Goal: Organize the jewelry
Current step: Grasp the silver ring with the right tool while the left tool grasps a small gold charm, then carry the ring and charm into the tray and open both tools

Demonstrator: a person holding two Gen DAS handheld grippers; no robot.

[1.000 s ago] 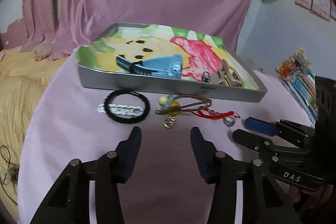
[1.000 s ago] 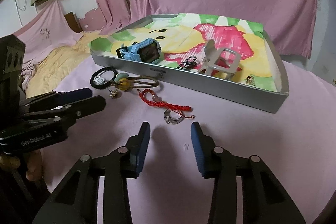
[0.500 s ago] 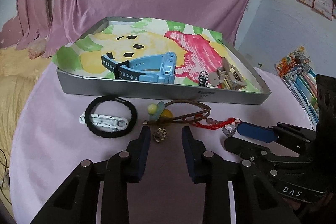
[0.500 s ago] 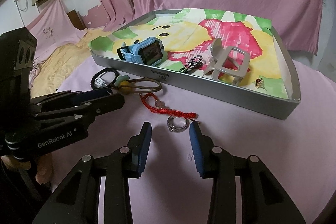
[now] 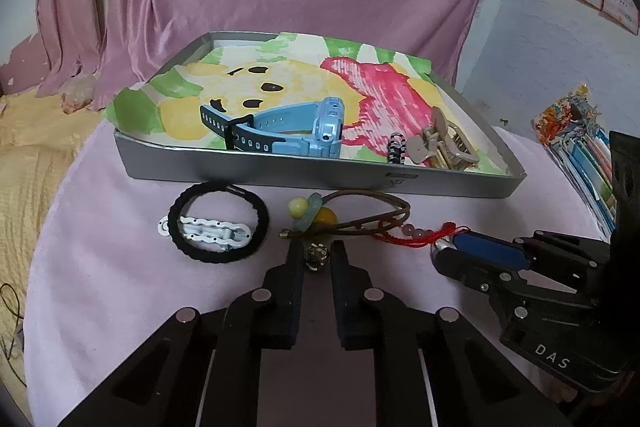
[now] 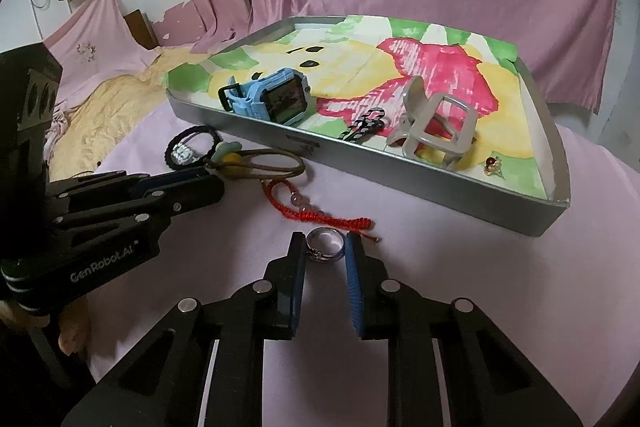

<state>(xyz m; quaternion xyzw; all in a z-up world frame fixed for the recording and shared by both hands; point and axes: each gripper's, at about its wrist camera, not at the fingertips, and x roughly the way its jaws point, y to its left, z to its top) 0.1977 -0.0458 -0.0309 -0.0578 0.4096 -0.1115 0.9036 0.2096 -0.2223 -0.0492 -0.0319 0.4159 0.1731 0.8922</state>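
Where grippers meet: silver ring (image 6: 325, 245) (patterned).

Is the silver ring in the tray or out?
Out: the silver ring lies on the pink cloth between the right gripper fingers, before the tray.

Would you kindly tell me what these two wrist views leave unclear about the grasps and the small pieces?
- Left wrist view: the small charm sits between the left gripper fingers; contact is unclear, and it is too small to identify.
- Right wrist view: the ring lies between the right gripper fingers; whether they pinch it cannot be told.
- The earring in the tray is too small for detail.
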